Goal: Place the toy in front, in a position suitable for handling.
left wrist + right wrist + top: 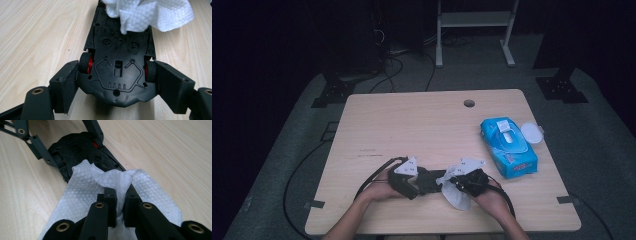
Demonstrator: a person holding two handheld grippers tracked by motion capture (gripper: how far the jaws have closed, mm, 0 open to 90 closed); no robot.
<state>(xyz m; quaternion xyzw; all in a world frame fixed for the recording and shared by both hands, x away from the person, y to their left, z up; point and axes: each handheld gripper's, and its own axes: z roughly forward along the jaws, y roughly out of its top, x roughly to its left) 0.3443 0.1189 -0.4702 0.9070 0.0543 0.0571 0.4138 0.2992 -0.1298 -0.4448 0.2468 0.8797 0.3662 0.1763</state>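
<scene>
The toy car (117, 72) lies belly-up on the table (412, 125), near the person's edge, and the left gripper (116, 82) clamps it across the wheels, one jaw pressed on each red-hubbed tyre. Good choice: the black plastic chassis looks light and stiff, but slick, and the rubber tyres likely give the best bite. The right gripper (120, 197) is pinched shut on a bunched wet wipe (112, 185), soft, limp and damp, draping over the car's far end. It should drag easily but may snag on the underbody's ribs and screw posts. Beyond the car to its right sit the blue wipes pack (508, 146) and a white lid (532, 133), well apart, nothing crowding the work.
</scene>
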